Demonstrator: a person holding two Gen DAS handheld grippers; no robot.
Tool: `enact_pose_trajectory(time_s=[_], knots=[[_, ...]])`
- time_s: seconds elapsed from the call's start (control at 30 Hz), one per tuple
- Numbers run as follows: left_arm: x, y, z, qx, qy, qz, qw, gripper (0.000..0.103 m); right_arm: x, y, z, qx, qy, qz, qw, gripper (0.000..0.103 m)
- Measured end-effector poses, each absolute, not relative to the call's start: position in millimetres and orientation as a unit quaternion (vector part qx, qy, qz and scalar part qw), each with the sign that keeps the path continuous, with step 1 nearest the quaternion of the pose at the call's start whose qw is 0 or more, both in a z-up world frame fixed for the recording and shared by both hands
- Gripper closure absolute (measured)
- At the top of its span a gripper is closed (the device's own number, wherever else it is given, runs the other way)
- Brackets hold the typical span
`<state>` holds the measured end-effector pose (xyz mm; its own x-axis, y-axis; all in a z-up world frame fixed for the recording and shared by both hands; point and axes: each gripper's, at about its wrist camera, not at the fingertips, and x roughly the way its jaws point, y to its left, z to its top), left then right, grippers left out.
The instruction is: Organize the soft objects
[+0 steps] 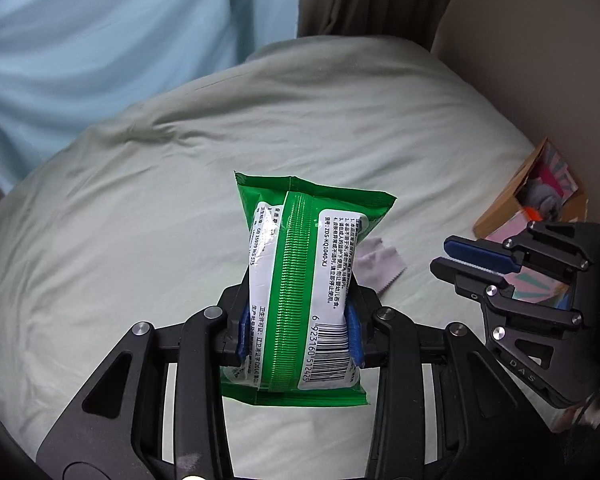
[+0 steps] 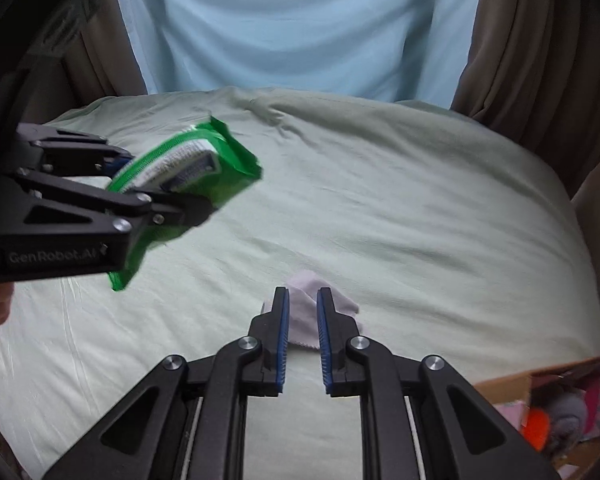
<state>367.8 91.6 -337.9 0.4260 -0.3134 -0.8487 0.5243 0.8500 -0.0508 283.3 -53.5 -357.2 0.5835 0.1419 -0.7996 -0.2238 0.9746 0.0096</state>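
- Where the pale green bedsheet [image 2: 380,208] spreads in soft creases across both views, it is the one big surface, with a single light blue cloth [image 2: 300,32] hanging at 12 o'clock and brown curtains [image 2: 540,72] at either side of it.
- One cardboard box [image 1: 500,208] sits at the 3 o'clock edge of the left wrist view, open, with bright mixed fabrics bunched inside.
- Two grippers show, both black with blue ribbed pads.
- The left gripper [image 1: 298,332] is clamped on the one green wipes packet [image 1: 304,280], its pads pressing the packet's lower sides; in the right wrist view it reaches in from 9 o'clock with the packet tilted and lifted above the sheet.
- The packet is glossy crinkled film, green with a white printed label, a ridged seam down its back and a barcode near the bottom.
- The right gripper [image 2: 302,300] points toward 12 o'clock, its jaws parted with a narrow gap and nothing between them.
- One small lilac cloth [image 2: 312,312], thin with a pinked edge, lies flat on the sheet just beyond those fingertips.
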Motion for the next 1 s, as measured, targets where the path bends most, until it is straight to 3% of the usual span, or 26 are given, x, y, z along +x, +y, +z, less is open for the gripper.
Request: enact_pose_trajectory(time_s=[0.2,0.27,0.3,0.33,0.37,0.4,0.87,0.93,1.0], knots=[[335.9,112.3,-339.6,0.072,0.485,-0.227,0.841,0.070,268.0,-70.0,-356.5,0.003,0.464,0.105,0.880,0.090],[330.2,120.2,-345.8,0.064,0.490,-0.221,0.841,0.070,264.1,-68.0,-361.4,0.001,0.466,0.107,0.878,0.083],[327.9,123.9,-347.9,0.061,0.491,-0.219,0.841,0.070,264.6,-65.8,-365.4,0.002,0.465,0.109,0.879,0.063],[326.3,127.5,-350.8,0.059,0.492,-0.215,0.842,0.070,265.7,-63.7,-370.0,0.002,0.461,0.109,0.881,0.030],[325.3,130.9,-353.3,0.057,0.492,-0.212,0.842,0.070,267.8,-61.9,-374.4,0.005,0.455,0.110,0.884,0.014],[324.6,133.6,-355.7,0.056,0.492,-0.210,0.843,0.070,269.4,-59.9,-378.8,0.009,0.449,0.111,0.886,0.007],[315.8,171.8,-406.4,0.034,0.501,-0.172,0.848,0.070,328.3,-36.5,-483.1,-0.021,0.449,0.050,0.892,0.009],[316.9,171.0,-413.1,0.033,0.505,-0.172,0.845,0.070,335.4,-35.6,-492.5,-0.024,0.455,0.049,0.889,0.029],[317.6,171.2,-417.9,0.030,0.509,-0.172,0.843,0.070,339.7,-35.3,-499.5,-0.024,0.464,0.052,0.884,0.040]])
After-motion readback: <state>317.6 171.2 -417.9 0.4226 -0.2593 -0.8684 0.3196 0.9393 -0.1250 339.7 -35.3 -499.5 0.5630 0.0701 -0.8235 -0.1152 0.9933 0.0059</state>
